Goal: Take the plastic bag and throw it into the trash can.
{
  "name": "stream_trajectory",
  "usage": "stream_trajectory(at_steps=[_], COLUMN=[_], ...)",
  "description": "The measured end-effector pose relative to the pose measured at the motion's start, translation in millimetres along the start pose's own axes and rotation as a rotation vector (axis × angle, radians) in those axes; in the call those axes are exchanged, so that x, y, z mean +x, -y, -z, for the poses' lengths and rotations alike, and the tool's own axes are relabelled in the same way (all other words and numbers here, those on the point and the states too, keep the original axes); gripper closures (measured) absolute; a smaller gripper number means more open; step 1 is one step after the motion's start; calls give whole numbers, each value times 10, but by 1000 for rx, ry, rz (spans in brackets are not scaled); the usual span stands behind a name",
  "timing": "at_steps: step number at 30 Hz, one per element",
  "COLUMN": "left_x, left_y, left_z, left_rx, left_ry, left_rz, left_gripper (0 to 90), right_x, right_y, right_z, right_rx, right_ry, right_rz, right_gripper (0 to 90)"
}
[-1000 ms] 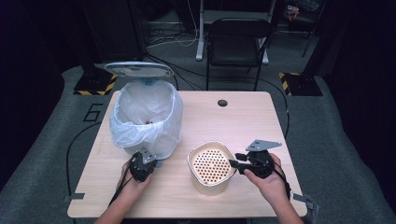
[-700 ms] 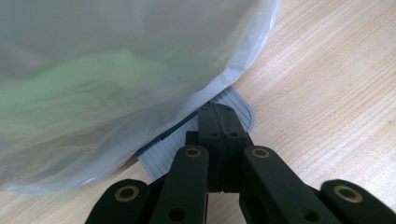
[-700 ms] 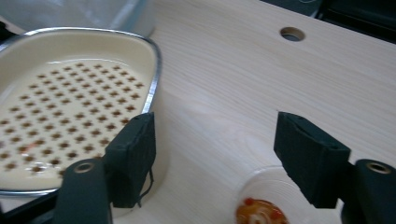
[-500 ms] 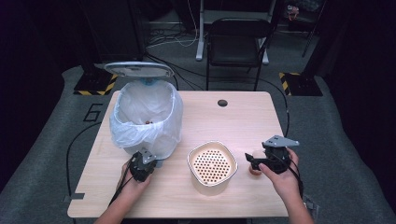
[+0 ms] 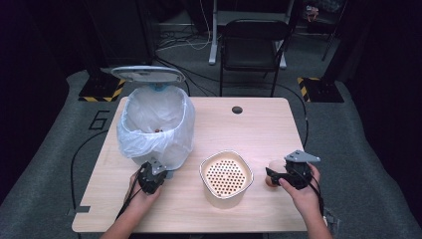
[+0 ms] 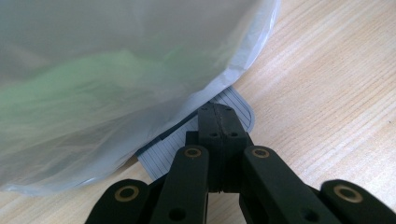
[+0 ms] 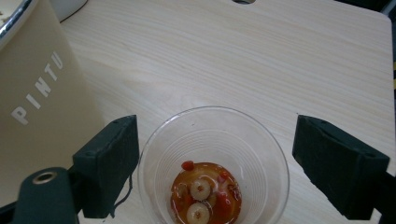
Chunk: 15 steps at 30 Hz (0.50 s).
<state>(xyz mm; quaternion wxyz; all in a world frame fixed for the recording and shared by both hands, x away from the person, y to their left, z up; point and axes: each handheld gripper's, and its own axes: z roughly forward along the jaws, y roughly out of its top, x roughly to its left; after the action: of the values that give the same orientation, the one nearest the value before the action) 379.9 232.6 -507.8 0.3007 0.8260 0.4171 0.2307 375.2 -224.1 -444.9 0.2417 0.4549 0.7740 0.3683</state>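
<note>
On the tabletop (image 5: 259,124): one bin (image 5: 155,124), one beige strainer pot (image 5: 226,178) lettered "PINTU", one clear cup (image 7: 212,168) between the just-opened, released right tool (image 7: 215,158). Left tool (image 6: 218,121) clenched at one bin pedal (image 6: 205,126).

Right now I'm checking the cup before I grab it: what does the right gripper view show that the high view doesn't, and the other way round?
Right gripper view alone: the clear cup's contents, reddish liquid with berries and pale rings, and PINTU lettering on the beige container.
High view alone: the lined bin, its raised lid, the container's perforated insert, the left gripper.
Both: the wooden table, the container, the cup between the right gripper's open jaws.
</note>
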Motion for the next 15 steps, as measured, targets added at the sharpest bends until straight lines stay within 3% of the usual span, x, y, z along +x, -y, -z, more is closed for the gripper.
stream_trajectory(at_steps=[2,12,15], left_x=[0,1,1], left_y=[0,0,-1], left_z=[0,1,1], left_rx=[0,1,1], left_ry=[0,0,1], left_rz=[-1,-3,-6], left_gripper=[900,900,900], right_x=[-16,-34,-42], right_y=[6,175,213], right_z=[8,-187,-244], right_rx=[-5,72,76], right_ry=[1,-25,-34], right_rz=[-4,-29,-27], right_gripper=[145,157,206])
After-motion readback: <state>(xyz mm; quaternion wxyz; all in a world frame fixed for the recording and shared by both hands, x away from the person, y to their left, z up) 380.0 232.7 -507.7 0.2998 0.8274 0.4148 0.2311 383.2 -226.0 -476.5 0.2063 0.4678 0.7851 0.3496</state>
